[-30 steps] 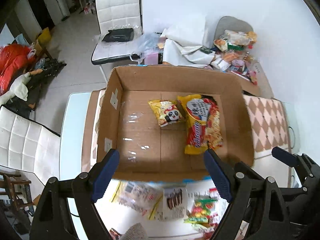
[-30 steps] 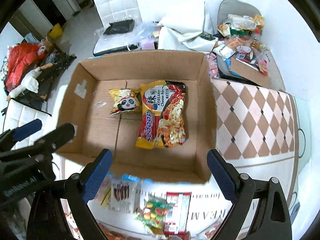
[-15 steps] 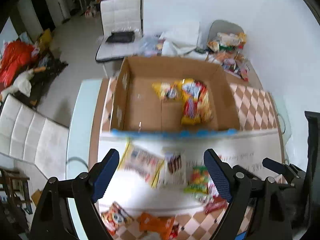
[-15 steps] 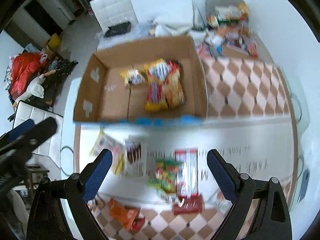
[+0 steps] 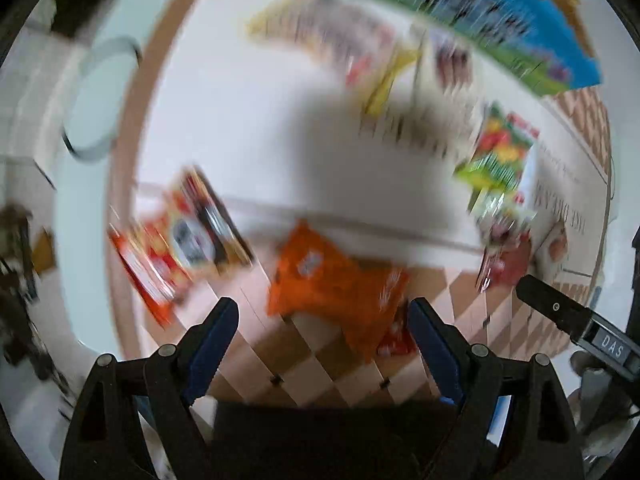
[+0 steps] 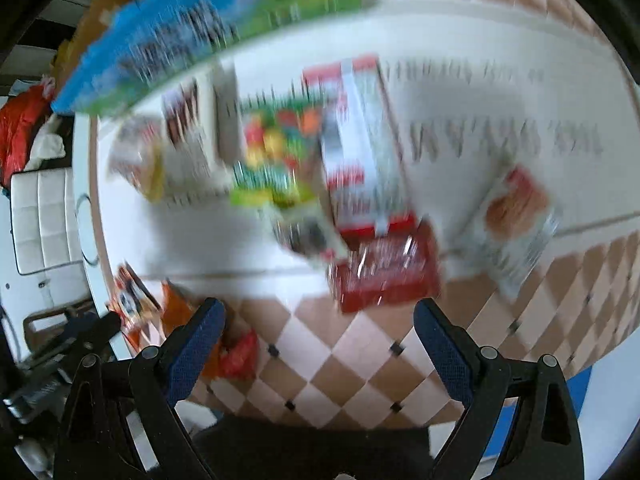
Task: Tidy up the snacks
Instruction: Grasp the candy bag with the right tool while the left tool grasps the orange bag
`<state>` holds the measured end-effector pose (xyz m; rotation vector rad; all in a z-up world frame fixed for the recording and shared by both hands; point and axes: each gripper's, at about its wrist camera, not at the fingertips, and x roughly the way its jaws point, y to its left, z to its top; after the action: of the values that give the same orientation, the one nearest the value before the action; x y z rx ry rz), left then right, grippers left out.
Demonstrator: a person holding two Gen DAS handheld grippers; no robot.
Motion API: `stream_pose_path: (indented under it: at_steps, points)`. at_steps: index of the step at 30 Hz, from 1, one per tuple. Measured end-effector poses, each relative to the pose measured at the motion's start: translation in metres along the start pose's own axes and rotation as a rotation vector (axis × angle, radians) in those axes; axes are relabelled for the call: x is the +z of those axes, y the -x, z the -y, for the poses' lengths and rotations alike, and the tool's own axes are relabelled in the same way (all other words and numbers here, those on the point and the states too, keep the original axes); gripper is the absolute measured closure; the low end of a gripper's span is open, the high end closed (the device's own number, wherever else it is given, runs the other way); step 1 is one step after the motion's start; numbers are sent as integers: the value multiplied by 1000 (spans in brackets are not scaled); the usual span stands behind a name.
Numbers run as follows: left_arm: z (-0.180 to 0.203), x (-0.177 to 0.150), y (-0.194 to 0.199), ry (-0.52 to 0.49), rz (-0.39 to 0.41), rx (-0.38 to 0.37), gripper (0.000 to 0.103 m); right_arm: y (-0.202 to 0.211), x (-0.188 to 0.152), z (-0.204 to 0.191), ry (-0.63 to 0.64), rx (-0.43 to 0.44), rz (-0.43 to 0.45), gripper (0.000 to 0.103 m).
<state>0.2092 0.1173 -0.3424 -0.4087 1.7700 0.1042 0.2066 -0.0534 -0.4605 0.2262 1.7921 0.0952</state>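
Both views are blurred by motion. My left gripper (image 5: 323,322) hangs open over an orange snack bag (image 5: 332,280) on the checkered tablecloth (image 5: 304,364), nothing between its fingers. A red-and-black packet (image 5: 180,240) lies to its left. My right gripper (image 6: 318,326) is open above a dark red packet (image 6: 384,270), with nothing held. Beyond it lie a green candy bag (image 6: 276,152), a red-and-white box (image 6: 356,140) and a clear-wrapped pastry (image 6: 516,208). The cardboard box's printed blue-green wall (image 6: 192,32) fills the top of the view.
Snacks lie on a white printed cloth (image 5: 248,128) over the table. The right gripper's finger (image 5: 560,312) shows at the right of the left wrist view. A white chair (image 6: 40,212) and red bag (image 6: 20,128) sit past the table's left edge.
Both grippers swung back from over the cardboard box and dropped toward the loose snacks on the near table, tilting steeply downward. Their jaws stayed open.
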Motion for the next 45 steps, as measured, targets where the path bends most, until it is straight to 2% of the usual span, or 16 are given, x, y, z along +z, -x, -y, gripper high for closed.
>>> stream_pose_path:
  at_steps: [6, 10, 11, 13, 17, 19, 24, 27, 28, 30, 32, 36, 39, 40, 42, 45]
  points:
    - [-9, 5, -54, 168, -156, -122, 17, -25, -15, -2, 9, -3, -44, 6]
    - [-10, 8, -74, 286, -200, -193, 17, -20, -13, -1, -1, -5, -32, 6]
    - [-9, 8, -76, 298, -197, -189, 19, -19, -12, 0, -9, 1, -28, 6]
    - [-5, 9, -80, 303, -188, -162, 32, -13, -5, 2, -18, 5, -20, 6]
    - [7, 11, -76, 267, -151, -119, 39, 0, 11, 6, -22, 11, 9, 6]
    - [17, 12, -69, 210, -112, -74, 45, 5, 21, 5, -31, 22, 20, 6]
    - [39, 25, -53, 59, -10, 66, 46, 19, 56, -5, -58, 67, 59, 6]
    - [40, 36, -50, 44, -1, 78, 46, 17, 80, -20, -79, 81, 82, 6]
    - [38, 39, -50, 56, -7, 63, 46, 16, 87, -23, -77, 74, 83, 7]
    - [33, 44, -52, 86, -29, 24, 46, 8, 102, -31, -85, 34, 71, 22]
    - [25, 46, -54, 142, -52, -42, 46, -2, 113, -35, -100, 21, 45, 29]
    - [-2, 46, -60, 300, -96, -192, 46, -21, 122, -39, -121, 3, -12, 29]
    - [-18, 42, -68, 411, -120, -280, 45, -23, 125, -44, -122, -6, -12, 30]
    - [-20, 41, -70, 439, -123, -297, 43, -24, 125, -45, -116, -16, -9, 31]
    - [-22, 40, -73, 464, -132, -301, 41, -28, 123, -47, -98, -64, -4, 46]
    - [-19, 41, -75, 481, -146, -268, 40, -34, 119, -52, -84, -64, -3, 49]
